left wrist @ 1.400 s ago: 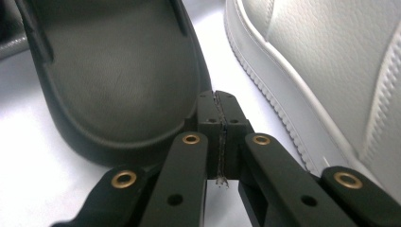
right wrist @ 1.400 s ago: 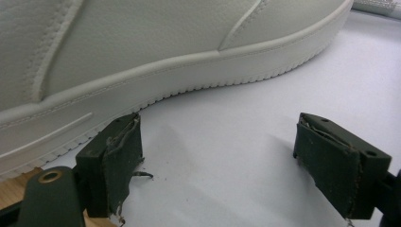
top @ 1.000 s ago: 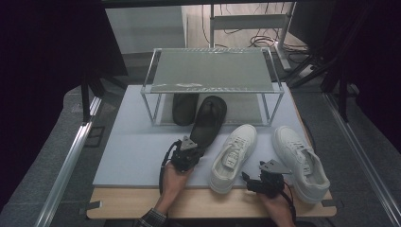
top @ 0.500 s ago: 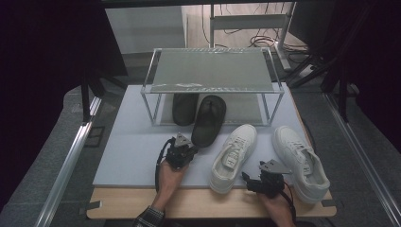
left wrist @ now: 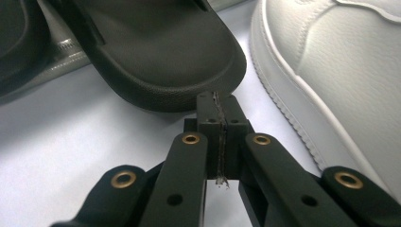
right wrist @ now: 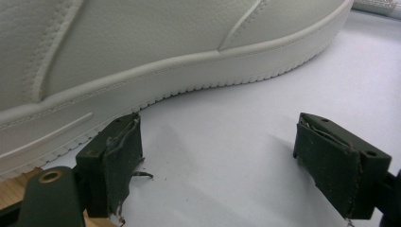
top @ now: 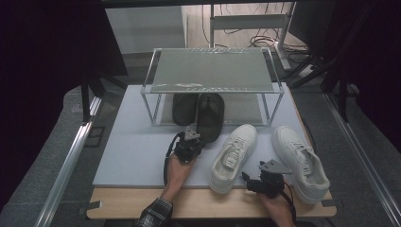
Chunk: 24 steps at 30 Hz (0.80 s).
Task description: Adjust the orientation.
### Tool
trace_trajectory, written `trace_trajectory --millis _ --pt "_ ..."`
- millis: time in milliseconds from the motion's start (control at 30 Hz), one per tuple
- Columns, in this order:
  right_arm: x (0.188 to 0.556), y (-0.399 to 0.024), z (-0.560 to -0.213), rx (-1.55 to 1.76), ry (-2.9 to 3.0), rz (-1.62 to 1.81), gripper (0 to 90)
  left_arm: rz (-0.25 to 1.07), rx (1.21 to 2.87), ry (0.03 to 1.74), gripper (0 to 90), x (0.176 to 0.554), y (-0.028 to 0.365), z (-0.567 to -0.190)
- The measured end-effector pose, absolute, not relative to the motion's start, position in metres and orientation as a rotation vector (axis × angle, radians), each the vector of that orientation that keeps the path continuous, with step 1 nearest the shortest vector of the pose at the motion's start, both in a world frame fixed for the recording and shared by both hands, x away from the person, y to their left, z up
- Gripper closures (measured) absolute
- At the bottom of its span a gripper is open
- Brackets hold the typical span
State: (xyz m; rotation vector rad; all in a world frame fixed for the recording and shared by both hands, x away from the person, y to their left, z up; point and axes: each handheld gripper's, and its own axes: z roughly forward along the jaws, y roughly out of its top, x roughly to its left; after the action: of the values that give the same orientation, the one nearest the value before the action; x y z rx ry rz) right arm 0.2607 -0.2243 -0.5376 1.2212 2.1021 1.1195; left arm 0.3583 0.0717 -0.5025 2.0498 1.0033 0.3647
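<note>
A black slipper (top: 210, 116) lies half under the clear rack (top: 213, 71), beside its pair (top: 183, 108). My left gripper (top: 191, 136) is shut with nothing between its jaws. In the left gripper view its tips (left wrist: 218, 101) sit right against the rounded end of the slipper (left wrist: 156, 52). The left white sneaker (top: 234, 156) lies to the right of that hand, and its side (left wrist: 331, 61) is close by. My right gripper (top: 250, 182) rests open near the table's front edge. Its open jaws (right wrist: 220, 137) hold only bare mat beside the sneaker's sole (right wrist: 156, 52).
A second white sneaker (top: 300, 161) lies at the right of the pale mat (top: 132, 151). The rack's posts and lower shelf stand behind the slippers. A wooden strip (top: 208, 203) edges the front. Dark frames and rails flank both sides of the table.
The left hand has drawn back slightly, then moved forward and right to the slipper's end. The slipper now lies straighter and farther under the rack. The right hand has stayed put.
</note>
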Motion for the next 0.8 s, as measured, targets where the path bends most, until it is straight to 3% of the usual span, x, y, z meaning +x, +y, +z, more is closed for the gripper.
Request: trace_trajectory --millis 800 --pt "0.261 -0.225 -0.538 1.219 2.103 1.121 16.3 0.402 2.037 1.073 89.7 0.402 0.071 -0.503"
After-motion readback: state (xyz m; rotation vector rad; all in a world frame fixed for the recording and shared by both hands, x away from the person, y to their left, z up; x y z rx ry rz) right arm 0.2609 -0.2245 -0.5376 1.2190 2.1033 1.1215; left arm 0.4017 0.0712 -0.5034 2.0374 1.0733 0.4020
